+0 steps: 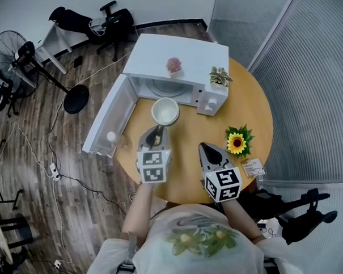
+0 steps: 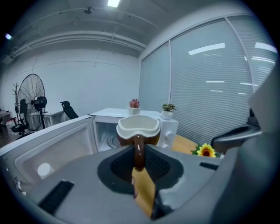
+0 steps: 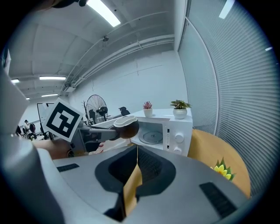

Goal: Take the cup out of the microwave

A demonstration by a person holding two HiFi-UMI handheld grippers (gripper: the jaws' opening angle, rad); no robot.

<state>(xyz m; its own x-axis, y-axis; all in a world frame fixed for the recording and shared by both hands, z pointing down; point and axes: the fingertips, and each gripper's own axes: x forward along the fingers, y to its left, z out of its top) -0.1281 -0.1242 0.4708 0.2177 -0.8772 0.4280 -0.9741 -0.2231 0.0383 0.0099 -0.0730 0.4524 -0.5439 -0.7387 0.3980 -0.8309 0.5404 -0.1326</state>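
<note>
Left gripper (image 1: pixel 158 132): jaws closed on the brown handle of the cup (image 1: pixel 165 111). In the left gripper view the cup's base is hidden behind the gripper body, and the cup masks part of the cavity. The cup is outside the microwave (image 1: pixel 180 57), just in front of its opening, over the table (image 1: pixel 257 114). The door (image 1: pixel 107 116) stands wide open at left. Right gripper (image 1: pixel 207 147): jaws together, empty. Bare tabletop separates the cup from the sunflower (image 1: pixel 237 143).

This looks like an office room. Around the round counter (image 1: pixel 258 109) stand glass partitions with blinds (image 1: pixel 310 83). Beyond it, black swivel chairs (image 1: pixel 111 20) and a pedestal fan (image 1: pixel 13 55) stand on the wood floor (image 1: pixel 73 175).
</note>
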